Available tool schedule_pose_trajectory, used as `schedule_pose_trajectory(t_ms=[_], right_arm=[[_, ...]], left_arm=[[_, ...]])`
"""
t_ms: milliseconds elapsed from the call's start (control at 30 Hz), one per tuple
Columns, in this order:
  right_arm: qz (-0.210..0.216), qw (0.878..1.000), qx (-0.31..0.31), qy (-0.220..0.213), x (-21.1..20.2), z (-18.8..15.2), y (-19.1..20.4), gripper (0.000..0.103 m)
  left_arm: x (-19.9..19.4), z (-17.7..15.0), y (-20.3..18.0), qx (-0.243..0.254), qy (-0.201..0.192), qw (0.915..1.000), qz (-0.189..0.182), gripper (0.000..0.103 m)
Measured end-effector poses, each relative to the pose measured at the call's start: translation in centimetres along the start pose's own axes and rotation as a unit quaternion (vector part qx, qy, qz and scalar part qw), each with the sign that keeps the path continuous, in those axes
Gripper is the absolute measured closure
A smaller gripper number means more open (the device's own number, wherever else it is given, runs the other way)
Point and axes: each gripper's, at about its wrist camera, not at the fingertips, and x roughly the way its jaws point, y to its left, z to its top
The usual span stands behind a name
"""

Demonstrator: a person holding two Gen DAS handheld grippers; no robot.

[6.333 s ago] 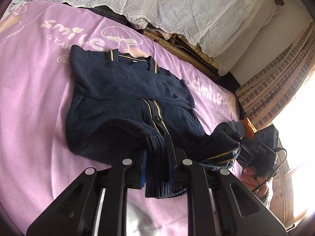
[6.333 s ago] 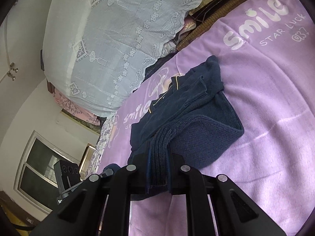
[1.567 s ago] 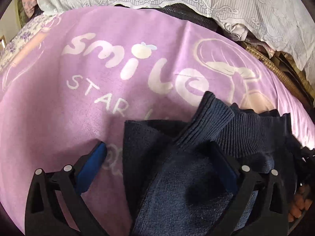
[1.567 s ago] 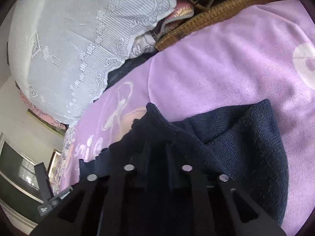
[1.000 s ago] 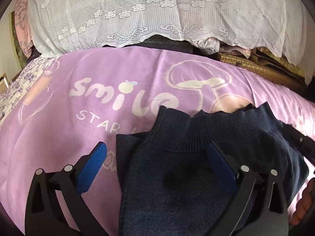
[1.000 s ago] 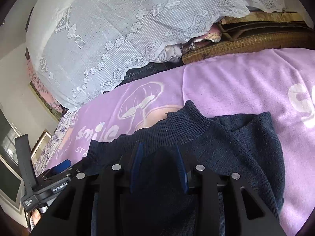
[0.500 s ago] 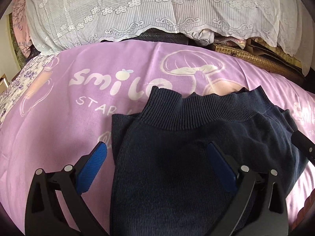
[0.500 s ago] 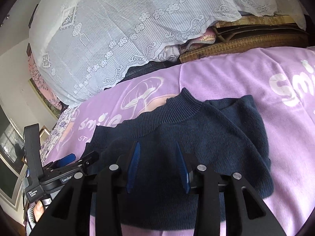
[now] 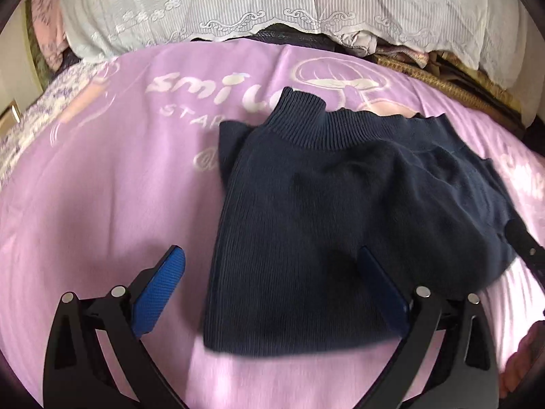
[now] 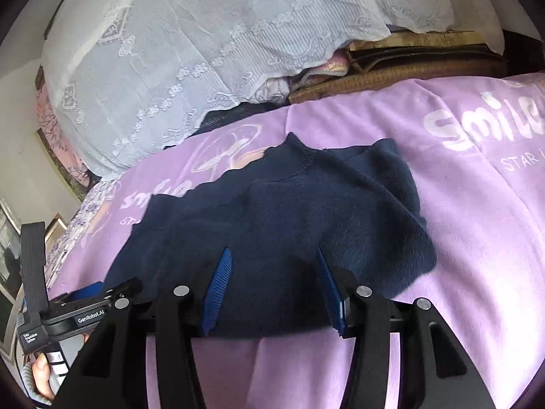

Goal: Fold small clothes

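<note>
A navy knit sweater lies folded on the purple sheet, its ribbed hem towards the far side. My left gripper hovers open and wide over the sweater's near left edge, and its blue pads touch nothing. In the right wrist view the same sweater lies flat. My right gripper stands over its near edge with jaws opening. The cloth shows in the gap, but the pads do not press on it. The left gripper's body and a hand show at the lower left.
White lace cloth covers piled bedding along the back of the bed. A woven mat and dark folded items lie beside it. The sheet carries white "smile" lettering. A fingertip of the right gripper shows at the right edge.
Both grippers have drawn back towards me from the sweater, which now lies folded flat. The right jaws have spread wider and no longer hold the cloth. The left stays open.
</note>
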Motion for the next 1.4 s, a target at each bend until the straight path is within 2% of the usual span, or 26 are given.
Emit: schedule_pose_trajectory(t_ms=[67, 100, 133, 200, 300, 433, 533, 667, 833, 900, 933, 1000, 1100, 1200, 1267, 1367, 1400], right_arm=[[-0.015, 0.999, -0.018, 0.032, 1.0, -0.6, 0.7, 0.047], [-0.017, 0.998, -0.023, 0.057, 1.9, -0.8, 0.8, 0.036], [-0.022, 0.997, -0.025, 0.071, 2.4, -0.9, 0.8, 0.035], [-0.019, 0.997, -0.024, 0.066, 2.2, -1.0, 0.7, 0.035], [0.001, 0.999, -0.002, 0.049, 1.2, -1.1, 0.0, 0.034], [-0.002, 0.998, 0.059, 0.005, -1.5, -1.6, -2.1, 0.034], [-0.006, 0.991, 0.133, -0.016, -3.4, -2.8, -4.6, 0.034], [0.012, 0.978, 0.208, -0.028, -4.6, -4.0, -7.3, 0.034], [0.003, 0.974, 0.224, -0.025, -3.2, -3.4, -8.0, 0.034], [-0.004, 0.971, 0.236, -0.021, -1.9, -2.4, -8.7, 0.034], [-0.01, 0.969, 0.246, -0.016, -1.1, -1.8, -9.0, 0.034], [-0.026, 0.966, 0.258, -0.009, 0.5, -0.4, -9.2, 0.035], [-0.055, 0.962, 0.268, -0.006, 2.7, 1.2, -8.7, 0.034], [-0.064, 0.963, 0.259, -0.024, 3.7, 1.4, -8.2, 0.034], [-0.067, 0.969, 0.235, -0.034, 3.7, 1.1, -7.8, 0.035], [-0.051, 0.967, 0.245, -0.035, 3.3, 1.0, -8.4, 0.039], [-0.051, 0.967, 0.246, -0.036, 3.3, 0.9, -8.4, 0.04]], left_arm=[[-0.5, -0.9, 0.4, -0.008, 0.006, 0.9999, -0.007, 0.004], [-0.2, -1.2, 0.3, -0.007, 0.012, 0.9999, -0.002, 0.004], [0.6, -1.3, 0.1, -0.006, 0.026, 0.9996, 0.001, 0.004], [1.6, -1.4, 0.0, -0.008, 0.042, 0.9991, -0.003, 0.004], [0.8, -1.3, 0.2, -0.018, 0.035, 0.9992, -0.001, 0.004], [-1.2, -1.2, 0.4, -0.059, 0.017, 0.998, -0.017, 0.004], [-1.8, -0.5, -1.4, -0.059, 0.018, 0.9977, -0.029, 0.004], [-2.2, 0.5, -4.8, -0.026, 0.007, 0.9996, 0.008, 0.004], [-1.0, 0.2, -7.0, 0.026, -0.011, 0.9982, 0.053, 0.004], [-0.8, 0.2, -6.7, 0.029, -0.013, 0.9978, 0.058, 0.004], [-1.0, 0.5, -6.1, 0.016, -0.015, 0.9984, 0.053, 0.004], [-2.5, 1.0, -4.5, -0.02, -0.045, 0.9983, 0.031, 0.004], [-5.0, 1.8, -2.4, -0.068, -0.084, 0.9933, -0.04, 0.004], [-5.0, 2.1, -2.8, -0.071, -0.075, 0.9906, -0.09, 0.004], [-3.6, 2.0, -4.3, -0.041, -0.054, 0.9949, -0.075, 0.004], [1.4, 1.6, -6.5, 0.01, 0.02, 0.9997, -0.007, 0.004], [2.0, 1.2, -6.8, 0.018, 0.01, 0.9998, 0.002, 0.004]])
